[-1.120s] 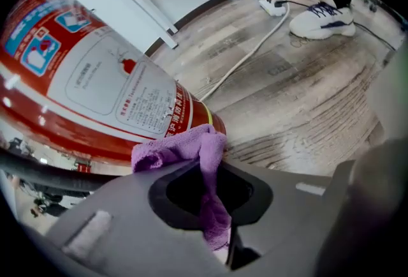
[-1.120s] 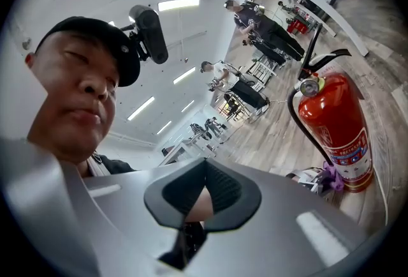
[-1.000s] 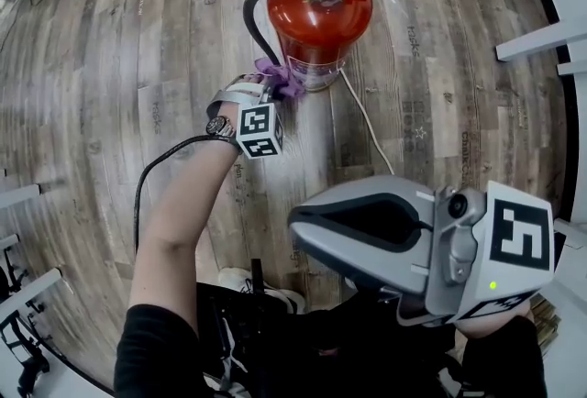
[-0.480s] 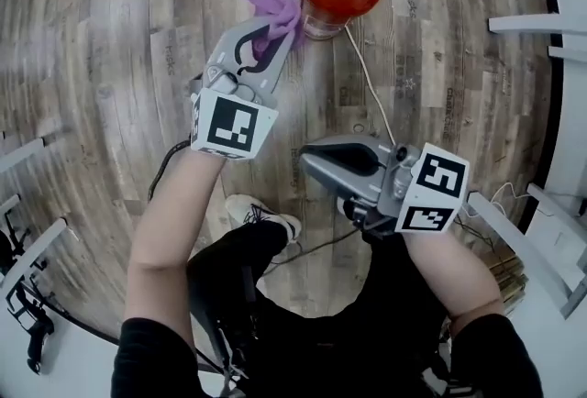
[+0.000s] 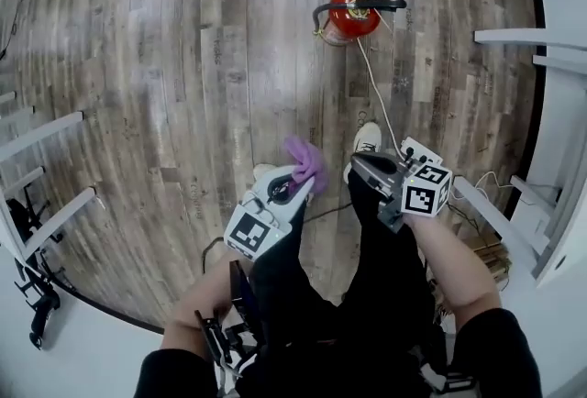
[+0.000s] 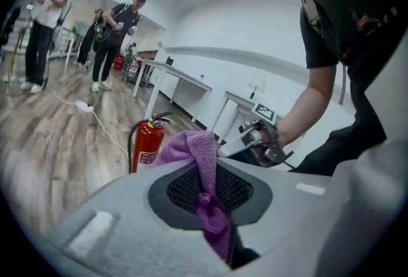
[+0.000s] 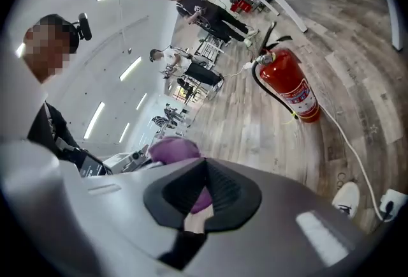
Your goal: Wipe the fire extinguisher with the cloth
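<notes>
**Floor and task item.** The wooden floor [image 5: 165,66] fills the head view. The fire extinguisher [image 5: 351,17] stands upright on it at 12 o'clock in that view, well apart from both tools. A white cable [image 5: 371,84] runs across the boards from its base towards 6 o'clock.

**Step in hand.** Nothing is touching the extinguisher, so no wiping stroke is under way. In my judgement this is a pause between passes or the end of the job. The frames do not show which, nor how clean the cylinder is.

**Next move.** If wiping is to go on, the cloth must go back down and towards 12 o'clock to meet the red cylinder. Given the wide gap, that calls for a stoop or a step forward. The cloth face should lead, clear of the black hose and lever on top.

**Arms.** The person stands upright, both forearms drawn in close to the body and pointing towards 12 o'clock, angled slightly downward.

**Left hand-held gripper** [image 5: 295,180]. It sits low of centre in the head view. Its jaws are narrow and clamped on the purple cloth [image 5: 304,161], which bunches out past the tips at 12 o'clock.

**Right hand-held gripper** [image 5: 359,163]. It is at 3 o'clock of the left one, near it but not touching. Its jaws are together and grip nothing. The purple seen past them in its own view is the cloth in the other tool.
</notes>
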The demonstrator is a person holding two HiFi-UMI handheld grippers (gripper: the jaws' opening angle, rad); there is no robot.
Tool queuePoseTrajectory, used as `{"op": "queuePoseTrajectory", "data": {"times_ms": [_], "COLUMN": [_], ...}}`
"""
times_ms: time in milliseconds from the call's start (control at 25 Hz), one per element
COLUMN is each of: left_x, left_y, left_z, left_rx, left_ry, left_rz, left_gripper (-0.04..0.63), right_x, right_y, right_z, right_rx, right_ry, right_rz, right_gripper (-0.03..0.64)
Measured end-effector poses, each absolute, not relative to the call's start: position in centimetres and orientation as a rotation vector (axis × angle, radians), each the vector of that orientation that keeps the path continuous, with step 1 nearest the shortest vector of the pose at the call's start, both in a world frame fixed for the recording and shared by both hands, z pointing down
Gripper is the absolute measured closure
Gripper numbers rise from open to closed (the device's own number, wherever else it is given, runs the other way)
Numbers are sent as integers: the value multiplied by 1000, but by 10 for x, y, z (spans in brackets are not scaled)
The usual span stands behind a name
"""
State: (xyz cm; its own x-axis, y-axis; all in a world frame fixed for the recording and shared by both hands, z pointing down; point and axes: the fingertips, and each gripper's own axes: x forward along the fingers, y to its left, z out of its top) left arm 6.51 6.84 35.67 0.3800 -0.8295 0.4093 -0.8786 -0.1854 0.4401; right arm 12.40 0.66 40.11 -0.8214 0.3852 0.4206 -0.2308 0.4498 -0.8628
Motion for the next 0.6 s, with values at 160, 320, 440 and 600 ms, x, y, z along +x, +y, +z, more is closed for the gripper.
{"op": "queuePoseTrajectory", "data": {"times_ms": [160,320,440,600], "left_x": [91,83,69,46], "left_y": [92,99,115,135], "left_z": [258,167,121,79], "left_rx": [1921,1924,1914,1908], "left_ry": [-1323,-1231,-1184,-1118], "left_rz": [-172,-340,-427,-511], "left_gripper": [555,555,555,555], "right_x": [133,116,101,76], "right_y": [3,2,14,43], "right_z": [322,237,176,102], "right_rx": [-88,-30,13,3], "right_ry": [-2129,-2217,-2287,-2387], "right_rz": [1362,1387,1455,1516], "right_gripper": [617,617,617,617]}}
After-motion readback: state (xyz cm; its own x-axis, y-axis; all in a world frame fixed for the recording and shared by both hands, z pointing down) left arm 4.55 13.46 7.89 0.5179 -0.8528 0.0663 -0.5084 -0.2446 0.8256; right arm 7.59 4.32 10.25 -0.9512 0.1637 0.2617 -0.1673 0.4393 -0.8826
